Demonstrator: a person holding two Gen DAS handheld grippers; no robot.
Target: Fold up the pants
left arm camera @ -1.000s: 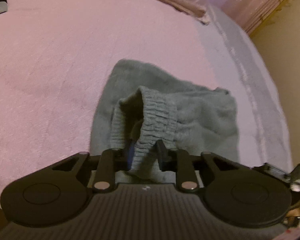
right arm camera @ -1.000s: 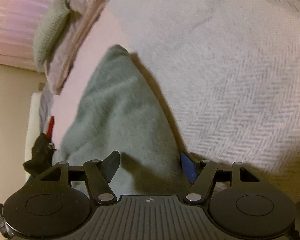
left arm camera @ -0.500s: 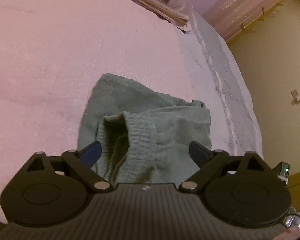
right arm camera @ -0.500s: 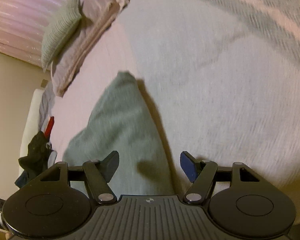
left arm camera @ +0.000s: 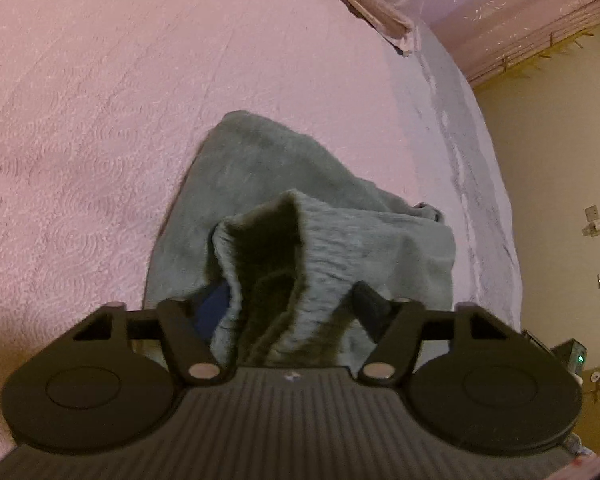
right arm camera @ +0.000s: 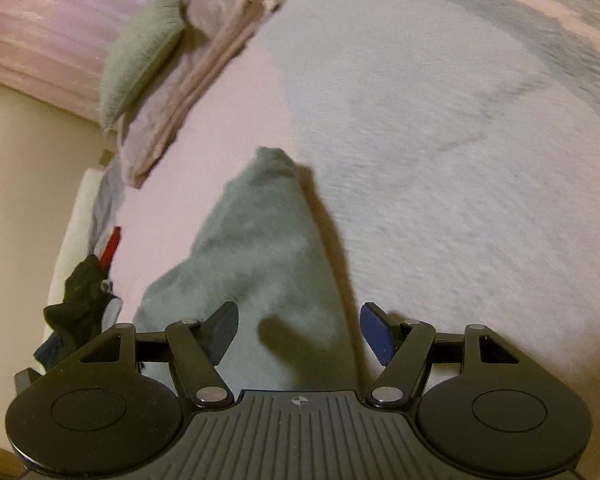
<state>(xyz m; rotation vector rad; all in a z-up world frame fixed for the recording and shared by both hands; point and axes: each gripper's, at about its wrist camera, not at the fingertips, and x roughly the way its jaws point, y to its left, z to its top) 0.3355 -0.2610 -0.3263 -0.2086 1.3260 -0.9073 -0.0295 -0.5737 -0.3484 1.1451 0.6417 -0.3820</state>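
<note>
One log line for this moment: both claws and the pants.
left claw: closing around ribbed waistband | right claw: open over green pants, nothing gripped | pants: partly folded on bed

We see a pink bedspread [left arm camera: 140, 100] beside a pale grey blanket [right arm camera: 440, 160], a green cushion [right arm camera: 140, 56] on folded beige cloth [right arm camera: 188, 92], dark clothes [right arm camera: 80, 300] with something red [right arm camera: 110, 244], and a cream wall [left arm camera: 560, 160].

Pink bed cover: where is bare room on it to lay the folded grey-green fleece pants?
Bare: the wide pink quilted bed cover left of the grey-green fleece pants, and the pale grey woven blanket on their other side. Crowded: the far edge, with stacked folded linens and a green cushion; dark clothes by the bed edge.
</note>
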